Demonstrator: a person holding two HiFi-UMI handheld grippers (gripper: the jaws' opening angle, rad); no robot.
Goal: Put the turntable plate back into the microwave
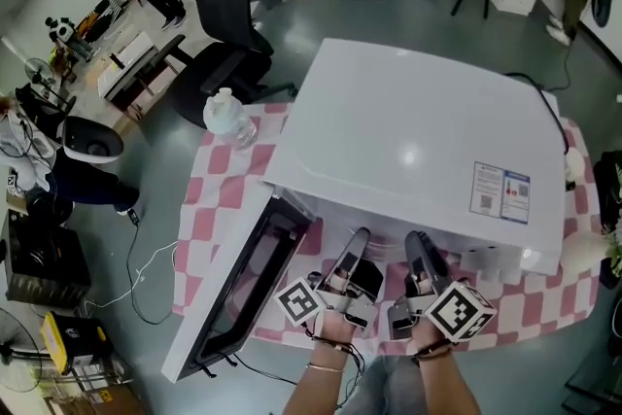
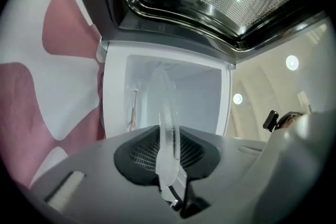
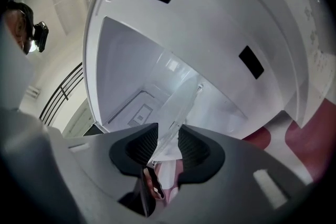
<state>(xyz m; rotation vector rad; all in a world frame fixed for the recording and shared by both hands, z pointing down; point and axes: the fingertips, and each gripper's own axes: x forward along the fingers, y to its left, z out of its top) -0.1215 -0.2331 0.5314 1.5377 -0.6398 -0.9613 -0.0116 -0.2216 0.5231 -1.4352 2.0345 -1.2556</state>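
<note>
**Glass slip or knock at the cavity mouth**

Nearest: left tool (image 2: 168, 152) clamped narrow on the rim of the turntable plate (image 2: 164, 113), glass standing edge-on between the pads. Right tool (image 3: 168, 147) set wider on another part of the rim, pads seemingly pressing, hold judged looser. Plate therefore in the air, carried by both tools at the mouth of the cavity (image 3: 131, 76), not yet laid on the floor inside.

Likely trouble: smooth glass sliding out of the wider right tool, then dropping and cracking on the cavity floor or sill. Also a tilted plate striking the cavity walls if pushed in without levelling. Also landing off-centre and missing the drive hub, which is not visible here.

Further out: open door (image 1: 243, 292) hanging at left, possible snag for the left arm on withdrawal. Microwave (image 1: 418, 141) on checked surface (image 1: 209, 219), liable to shift under a hard push.
</note>
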